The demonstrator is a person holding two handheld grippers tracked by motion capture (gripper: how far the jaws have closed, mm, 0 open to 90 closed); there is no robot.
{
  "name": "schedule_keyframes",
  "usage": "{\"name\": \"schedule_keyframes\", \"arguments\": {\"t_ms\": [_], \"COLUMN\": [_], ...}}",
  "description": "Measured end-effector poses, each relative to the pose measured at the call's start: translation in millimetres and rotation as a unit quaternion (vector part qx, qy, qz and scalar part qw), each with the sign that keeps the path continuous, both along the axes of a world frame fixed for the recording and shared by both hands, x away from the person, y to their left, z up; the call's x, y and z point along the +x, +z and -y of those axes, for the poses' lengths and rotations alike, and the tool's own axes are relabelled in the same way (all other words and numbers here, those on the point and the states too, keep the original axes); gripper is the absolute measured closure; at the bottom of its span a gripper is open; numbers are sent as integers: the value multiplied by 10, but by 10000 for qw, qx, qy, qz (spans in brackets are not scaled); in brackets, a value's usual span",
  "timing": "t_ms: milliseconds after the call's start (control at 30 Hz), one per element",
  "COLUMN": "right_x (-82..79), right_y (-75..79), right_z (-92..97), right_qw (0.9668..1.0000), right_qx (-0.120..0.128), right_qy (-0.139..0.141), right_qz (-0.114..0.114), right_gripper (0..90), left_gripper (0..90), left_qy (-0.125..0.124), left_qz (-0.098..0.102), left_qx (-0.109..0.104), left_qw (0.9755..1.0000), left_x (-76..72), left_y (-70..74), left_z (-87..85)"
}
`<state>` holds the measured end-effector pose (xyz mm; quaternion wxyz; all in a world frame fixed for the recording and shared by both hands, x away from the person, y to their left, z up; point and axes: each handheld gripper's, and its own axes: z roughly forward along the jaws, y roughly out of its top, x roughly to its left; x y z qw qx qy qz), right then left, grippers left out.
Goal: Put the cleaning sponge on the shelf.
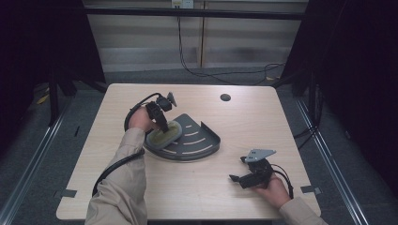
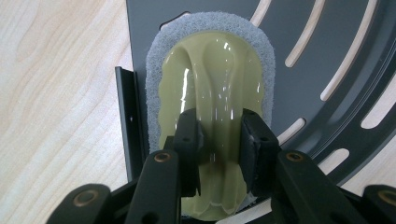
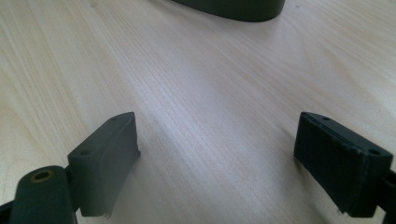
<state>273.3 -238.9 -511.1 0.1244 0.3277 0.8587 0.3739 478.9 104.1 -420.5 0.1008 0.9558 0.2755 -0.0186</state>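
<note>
A scrub pad [image 2: 212,70] with a glossy olive plastic grip and a grey felt rim [image 1: 164,134] lies on the left edge of a dark grey quarter-round slotted rack [image 1: 197,140]. My left gripper [image 1: 162,123] reaches down onto it, and in the left gripper view its two pads [image 2: 188,135] press on the narrow ridge of the olive grip, so it is shut on the scrub pad [image 2: 219,135]. My right gripper [image 1: 240,171] rests low over the bare table at the front right, jaws wide apart, nothing between them [image 3: 215,163].
The light wooden table [image 1: 244,117] has a round cable hole [image 1: 225,97] at the back. The rack [image 2: 336,84] has a raised wall along its curved side and an upright bracket [image 1: 204,125]. Its dark edge [image 3: 233,9] lies beyond the right jaws. Cables run on the floor behind.
</note>
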Motion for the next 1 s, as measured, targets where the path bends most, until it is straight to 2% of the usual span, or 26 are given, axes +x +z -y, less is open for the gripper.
{"name": "schedule_keyframes", "arguments": {"t_ms": [433, 1000], "right_x": [0, 0], "right_y": [0, 0], "right_z": [0, 0], "right_qw": [10000, 10000], "right_qx": [0, -12], "right_qy": [0, -1], "right_qz": [-1, 8], "right_gripper": [132, 131], "left_gripper": [709, 705], "left_qy": [-6, 102], "left_qz": [8, 84], "left_qx": [71, 47], "left_qw": [10000, 9999], "left_x": [12, 9], "left_y": [-13, -39], "left_z": [-36, -66]}}
